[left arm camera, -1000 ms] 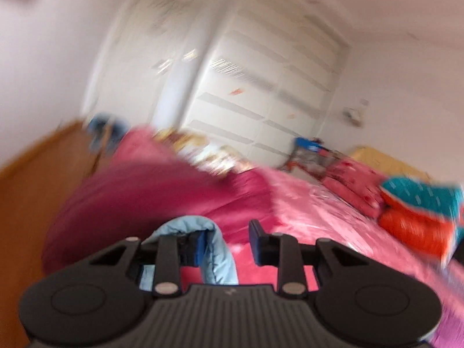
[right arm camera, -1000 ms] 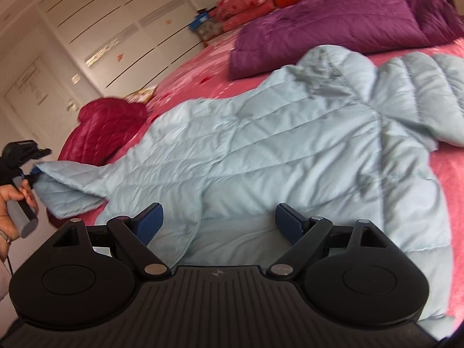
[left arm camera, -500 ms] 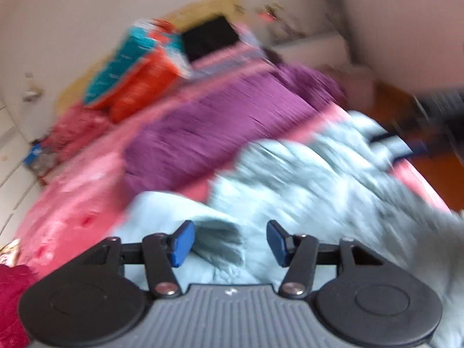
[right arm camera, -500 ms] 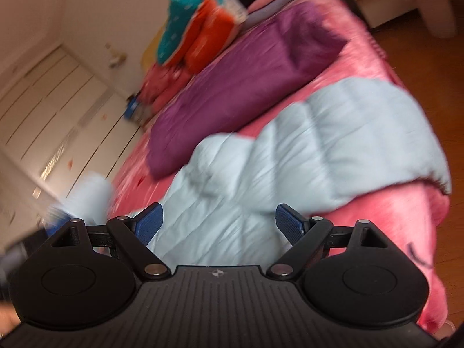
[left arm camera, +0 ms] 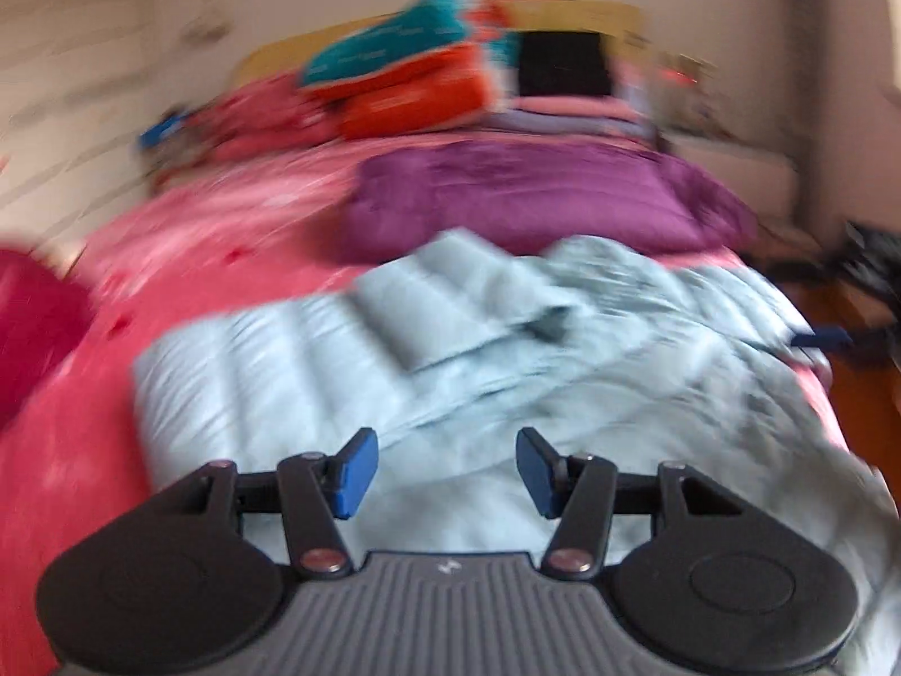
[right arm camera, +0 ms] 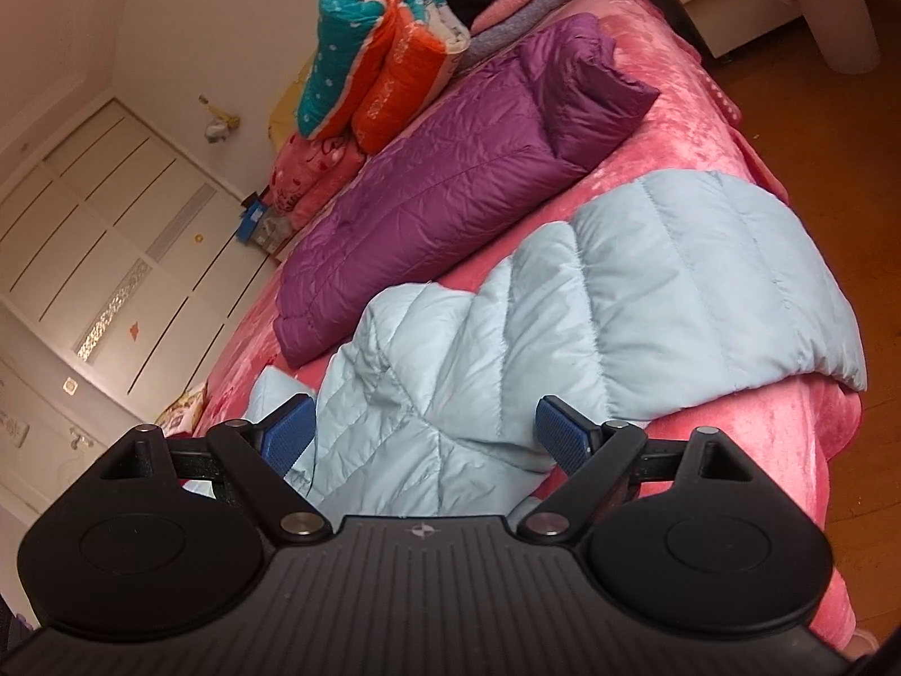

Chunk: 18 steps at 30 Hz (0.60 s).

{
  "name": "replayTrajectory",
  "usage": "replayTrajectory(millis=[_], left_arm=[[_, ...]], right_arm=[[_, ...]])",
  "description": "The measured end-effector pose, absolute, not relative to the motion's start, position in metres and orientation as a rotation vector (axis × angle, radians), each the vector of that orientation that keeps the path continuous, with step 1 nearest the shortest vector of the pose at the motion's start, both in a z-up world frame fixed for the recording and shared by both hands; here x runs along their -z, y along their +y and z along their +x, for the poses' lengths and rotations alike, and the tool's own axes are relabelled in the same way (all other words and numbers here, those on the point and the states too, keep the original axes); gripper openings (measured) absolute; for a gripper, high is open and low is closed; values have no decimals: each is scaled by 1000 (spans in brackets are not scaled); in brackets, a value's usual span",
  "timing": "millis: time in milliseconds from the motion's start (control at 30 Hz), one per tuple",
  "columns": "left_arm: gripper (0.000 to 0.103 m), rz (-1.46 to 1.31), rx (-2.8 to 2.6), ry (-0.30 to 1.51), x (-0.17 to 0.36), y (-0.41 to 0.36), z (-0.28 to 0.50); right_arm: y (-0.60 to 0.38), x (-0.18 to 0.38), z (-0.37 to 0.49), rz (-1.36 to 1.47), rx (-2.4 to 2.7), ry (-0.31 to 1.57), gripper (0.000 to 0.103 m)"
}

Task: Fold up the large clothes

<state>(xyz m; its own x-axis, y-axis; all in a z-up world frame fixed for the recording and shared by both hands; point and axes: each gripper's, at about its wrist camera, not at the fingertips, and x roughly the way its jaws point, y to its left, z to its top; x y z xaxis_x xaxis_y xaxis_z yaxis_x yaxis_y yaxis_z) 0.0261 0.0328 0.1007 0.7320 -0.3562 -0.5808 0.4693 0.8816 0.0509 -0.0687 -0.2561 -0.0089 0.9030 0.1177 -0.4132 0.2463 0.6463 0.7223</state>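
Our two matching black handheld grippers

We see on our left gripper and right gripper a ribbed dark grey-black body with a small pale logo, two round black discs at the sides, black linkage arms pinned by silver screws, and blue textured pads.

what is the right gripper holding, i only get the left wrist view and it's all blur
Observer: Nothing. The right gripper is open, jaws wide above the pale blue quilted puffer jacket.
Operator: is the whole jacket on the bed
Observer: Not quite. One end droops over the side of the pink velvet bedspread.
Operator: anything on the floor there
Observer: A pale plastic bin stands on the wooden floor.
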Motion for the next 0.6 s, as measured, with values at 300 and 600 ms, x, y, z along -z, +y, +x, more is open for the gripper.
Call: replayTrajectory(millis=[300,600], left_arm=[[52,-10,303,692,-70,76,66],[53,-168,160,678,-57,126,94]], right_arm=[[-230,8,-49,773,16,517,103],[-200,2,-35,575,5,557,103]])
